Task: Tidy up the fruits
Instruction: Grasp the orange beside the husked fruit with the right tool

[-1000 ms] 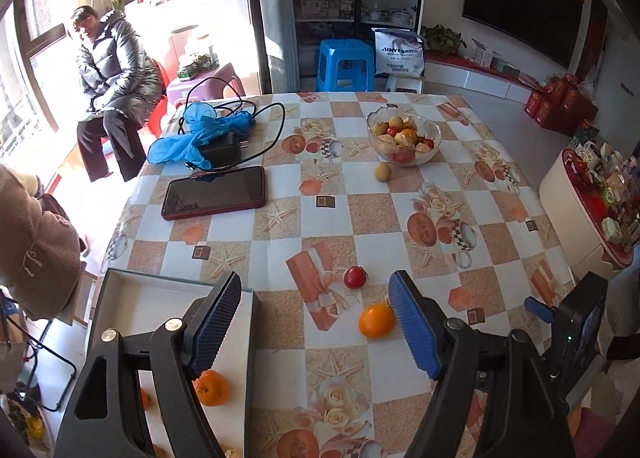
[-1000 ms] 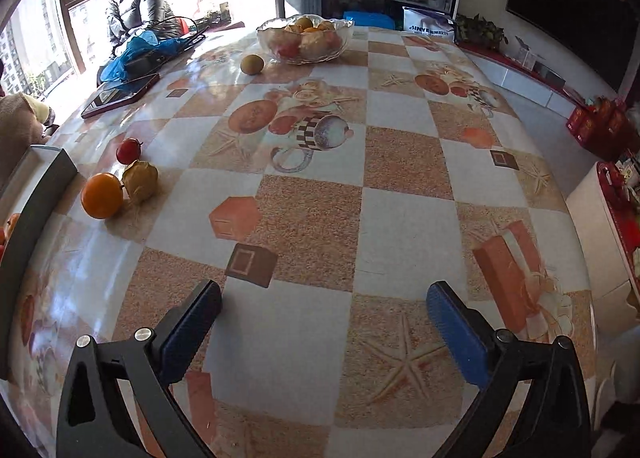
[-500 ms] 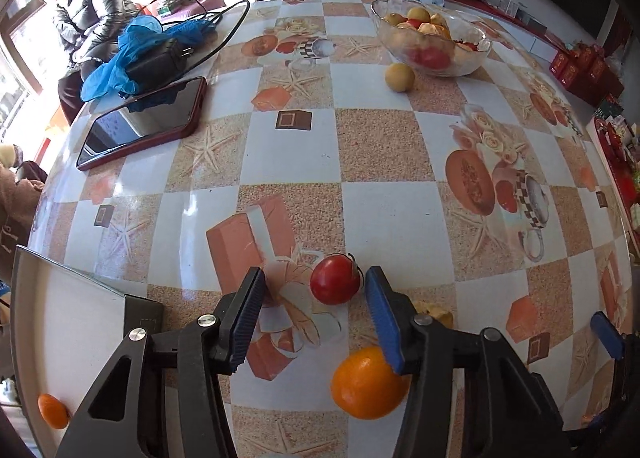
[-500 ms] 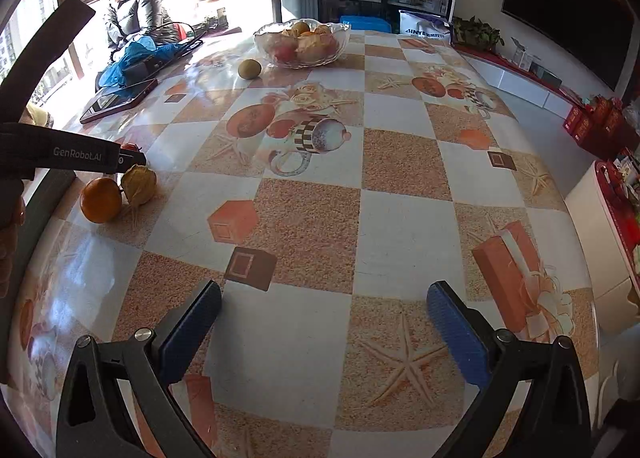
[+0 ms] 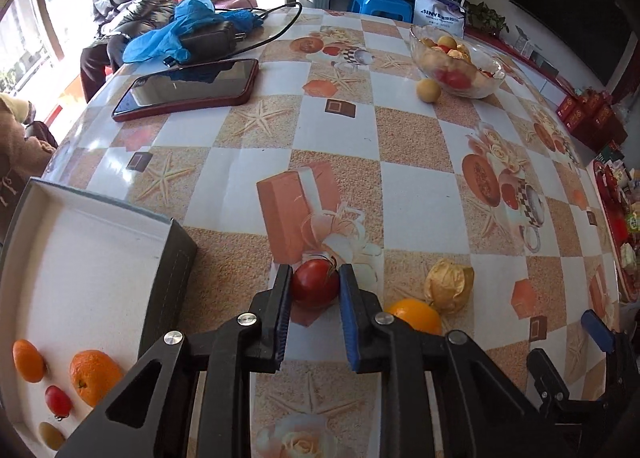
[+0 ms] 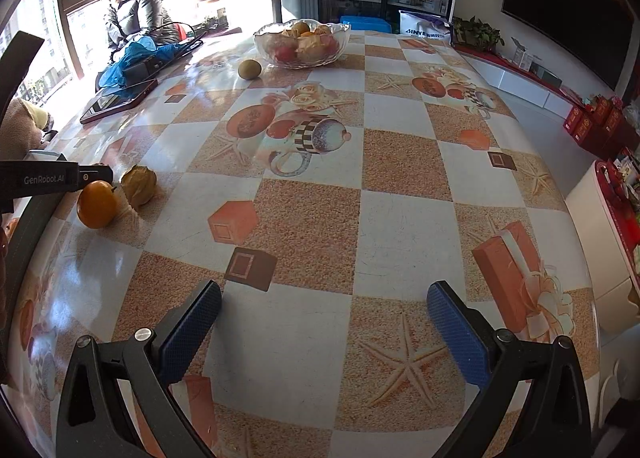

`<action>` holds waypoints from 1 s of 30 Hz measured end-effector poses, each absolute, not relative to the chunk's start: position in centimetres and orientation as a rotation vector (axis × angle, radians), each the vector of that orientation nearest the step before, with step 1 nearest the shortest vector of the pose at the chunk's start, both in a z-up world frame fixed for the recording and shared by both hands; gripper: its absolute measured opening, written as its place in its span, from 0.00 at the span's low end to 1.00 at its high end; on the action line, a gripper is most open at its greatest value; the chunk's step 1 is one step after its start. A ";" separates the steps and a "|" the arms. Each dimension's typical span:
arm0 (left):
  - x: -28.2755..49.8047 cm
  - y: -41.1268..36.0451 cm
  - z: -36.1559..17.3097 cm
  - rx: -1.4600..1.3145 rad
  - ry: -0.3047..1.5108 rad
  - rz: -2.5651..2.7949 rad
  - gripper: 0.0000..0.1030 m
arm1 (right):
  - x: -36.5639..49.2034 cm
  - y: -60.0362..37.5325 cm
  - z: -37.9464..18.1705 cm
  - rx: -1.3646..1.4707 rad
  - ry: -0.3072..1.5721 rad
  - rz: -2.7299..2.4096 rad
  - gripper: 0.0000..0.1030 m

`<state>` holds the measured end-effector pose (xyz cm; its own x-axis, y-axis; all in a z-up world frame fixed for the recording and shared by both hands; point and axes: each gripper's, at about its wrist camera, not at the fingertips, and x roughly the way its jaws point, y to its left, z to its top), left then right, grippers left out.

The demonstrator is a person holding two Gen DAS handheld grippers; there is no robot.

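- The left gripper [image 5: 315,290] is clamped on a small red tomato [image 5: 315,286], one pad on each flank, the fruit sitting on the bench [image 5: 416,193] at the tips of the fingers.
- The tomato looks light, smooth and thin-skinned. I judge it soft enough to bruise or split under a hard squeeze and glossy enough to slip from a loose one. The hold across its widest part, below the green stalk, seems the right place; a grip nearer the top would likely let it squirt out.
- Just beside the left gripper's blue pad lie an orange [image 5: 416,316] and a papery, husked golden berry [image 5: 449,285], touching each other. The husk looks brittle and would crush easily; the orange is firmer and would take a wider hold.
- To the other side stands an open white box [image 5: 100,242] with a dark wall. It already holds two oranges, a second small tomato and a yellowish fruit, so it is probably where the tomato goes.
- The right gripper [image 6: 323,332] hangs above bare bench with its fingers well apart, nothing between them.
- Farther off are a glass bowl [image 5: 456,57] of mixed fruit and a lone yellow-green fruit [image 5: 428,89] just beside it.
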<state>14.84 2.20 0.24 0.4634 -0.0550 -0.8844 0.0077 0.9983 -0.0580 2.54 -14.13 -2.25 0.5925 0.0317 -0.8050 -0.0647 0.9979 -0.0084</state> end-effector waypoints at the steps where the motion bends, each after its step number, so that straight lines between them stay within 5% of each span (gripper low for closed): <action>1: 14.2 2.7 0.3 -0.062 1.083 -0.033 0.24 | 2.5 -14.1 -2.3 -0.038 0.935 0.056 1.00; 22: 1.2 4.3 -0.4 -0.011 0.955 0.033 0.24 | 4.9 -5.5 -1.1 0.127 1.030 0.302 1.00; 26: 0.5 4.5 -0.4 -0.018 0.944 0.037 0.24 | 5.7 -2.8 -0.8 0.164 1.020 0.311 0.79; 30: 0.3 4.6 -0.4 -0.018 0.937 0.035 0.24 | 7.0 -1.3 -0.8 0.205 1.025 0.281 0.72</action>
<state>0.30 4.56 -0.45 0.5919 0.0227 -0.8057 -0.0379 0.9993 0.0003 6.99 -1.30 -0.80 0.4884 0.3242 -0.8102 -0.1339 0.9453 0.2975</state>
